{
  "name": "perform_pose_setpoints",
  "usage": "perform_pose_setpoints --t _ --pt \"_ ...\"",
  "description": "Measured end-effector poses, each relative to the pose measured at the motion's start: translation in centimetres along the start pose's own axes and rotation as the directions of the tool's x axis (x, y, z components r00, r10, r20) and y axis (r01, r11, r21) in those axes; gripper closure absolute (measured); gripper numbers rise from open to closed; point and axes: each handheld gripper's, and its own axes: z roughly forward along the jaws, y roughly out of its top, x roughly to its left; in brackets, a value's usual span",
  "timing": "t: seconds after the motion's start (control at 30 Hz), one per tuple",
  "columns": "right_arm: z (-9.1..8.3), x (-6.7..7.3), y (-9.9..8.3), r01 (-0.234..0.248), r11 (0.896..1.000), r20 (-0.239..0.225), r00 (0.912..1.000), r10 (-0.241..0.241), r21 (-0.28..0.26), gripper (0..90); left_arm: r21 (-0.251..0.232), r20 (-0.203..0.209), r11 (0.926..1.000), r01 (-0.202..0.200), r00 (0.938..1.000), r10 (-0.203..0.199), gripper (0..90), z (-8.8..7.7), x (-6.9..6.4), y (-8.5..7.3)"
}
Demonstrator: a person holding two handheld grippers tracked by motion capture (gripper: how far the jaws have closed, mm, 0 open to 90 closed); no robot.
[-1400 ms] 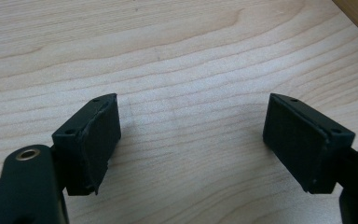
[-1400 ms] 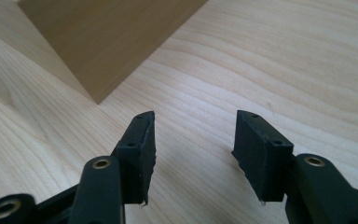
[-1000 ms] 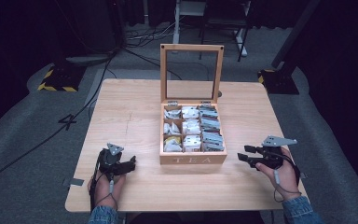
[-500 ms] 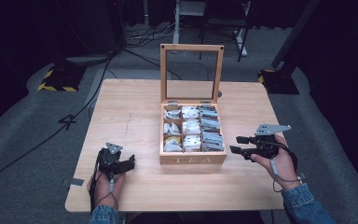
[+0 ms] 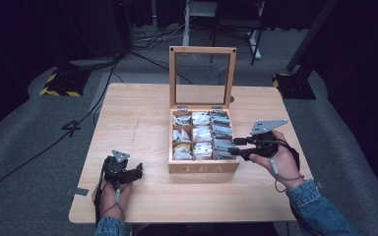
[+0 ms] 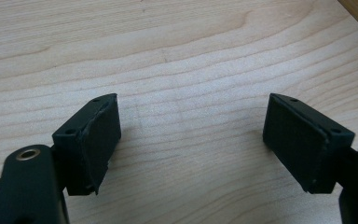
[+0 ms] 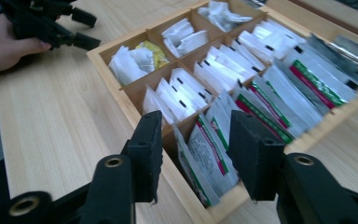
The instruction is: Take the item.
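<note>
A wooden tea box [image 5: 204,168] marked TEA stands mid-table with its glass lid [image 5: 173,78] raised upright. Its compartments hold white sachets and green-and-red striped tea bags [image 7: 209,149]. My right gripper [image 5: 236,146] is open at the box's right side. In the right gripper view its jaws [image 7: 196,140] straddle the striped bags in the near right compartment without touching them. My left gripper [image 5: 137,169] rests low on the table left of the box, and its wide-open jaws [image 6: 191,140] hold nothing over bare wood.
The wooden table [image 5: 142,118] has free surface left of the box and behind it. In the right gripper view the other hand [image 7: 4,37] and its gripper [image 7: 81,30] show beyond the box. Cables and stand bases lie on the dark floor behind the table.
My right gripper has moved left and slightly away from me, from the table's right edge to the box's right compartments. The left gripper has stayed put.
</note>
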Motion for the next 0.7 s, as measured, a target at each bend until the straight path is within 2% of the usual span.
perform_pose_setpoints --t 0.03,0.1,0.17,0.4,0.47,0.6,0.7 --pt "0.0 0.0 0.0 0.000 1.000 0.000 1.0000 0.000 0.000 56.0 0.000 0.000 1.0000 0.000 1.0000 0.000 19.7 0.0 0.0 0.0" --pt "0.8 0.2 0.9 0.049 0.998 -0.021 0.9986 -0.048 0.035 59.8 0.001 -0.001 1.0000 0.000 1.0000 0.000 19.7 0.0 0.0 0.0" --pt "1.4 0.3 1.4 0.065 0.997 -0.044 0.9971 -0.063 0.044 62.5 0.001 0.000 1.0000 0.000 1.0000 0.000 19.6 0.0 0.0 0.0" --pt "3.8 0.8 2.6 0.092 0.993 -0.083 0.9929 -0.085 0.077 66.3 0.002 0.000 1.0000 0.000 1.0000 0.000 19.7 0.0 0.0 0.0" --pt "4.9 1.3 3.0 0.114 0.988 -0.097 0.9899 -0.104 0.107 66.4 0.002 0.000 1.0000 0.000 1.0000 0.000 19.7 0.0 0.0 0.0" --pt "5.9 1.7 3.2 0.139 0.980 -0.100 0.9871 -0.125 0.141 66.4 0.002 0.000 1.0000 -0.001 1.0000 0.001 19.7 0.0 0.0 0.0" --pt "7.0 2.0 3.3 0.166 0.971 -0.119 0.9818 -0.147 0.169 66.4 0.002 0.000 1.0000 0.000 1.0000 0.000 19.7 0.0 0.0 0.0"
